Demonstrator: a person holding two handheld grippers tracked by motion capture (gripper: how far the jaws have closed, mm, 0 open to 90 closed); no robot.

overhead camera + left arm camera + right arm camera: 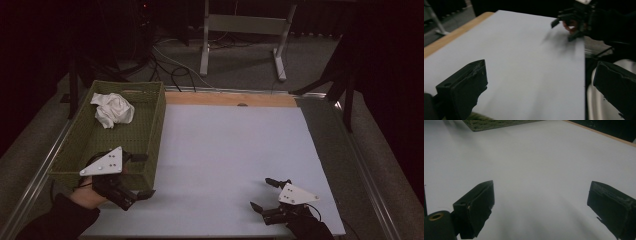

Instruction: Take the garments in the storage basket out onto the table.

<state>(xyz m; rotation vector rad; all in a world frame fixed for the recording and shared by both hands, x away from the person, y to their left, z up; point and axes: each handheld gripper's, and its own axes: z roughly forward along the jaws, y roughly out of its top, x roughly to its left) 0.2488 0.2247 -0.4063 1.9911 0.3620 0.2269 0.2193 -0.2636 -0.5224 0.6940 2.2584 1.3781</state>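
On the pale grey-white counter (230, 150), a rectangular green woven basket (150, 135) stands at about nine o'clock from the counter's middle, its long side running along the left edge. Inside it, at the far end toward eleven o'clock, lies a crumpled white cloth (112, 109), resting against the basket's floor and well apart from both grippers. The left gripper (142, 176) sits at about eight o'clock, at the basket's near right corner, with a grey three-cornered plate on top; its jaws are spread wide, one above the basket's near rim and the other over the counter just beside the corner, with nothing between them. In the left gripper view the same two black jaws stand far apart over bare counter, and the right gripper (567, 28) shows farther off at one o'clock. The right gripper (264, 194) rests at about five o'clock near the counter's front edge, its jaws likewise parted and empty, pointing toward the left. In the right gripper view a corner of the green woven basket (496, 123) shows at eleven o'clock.
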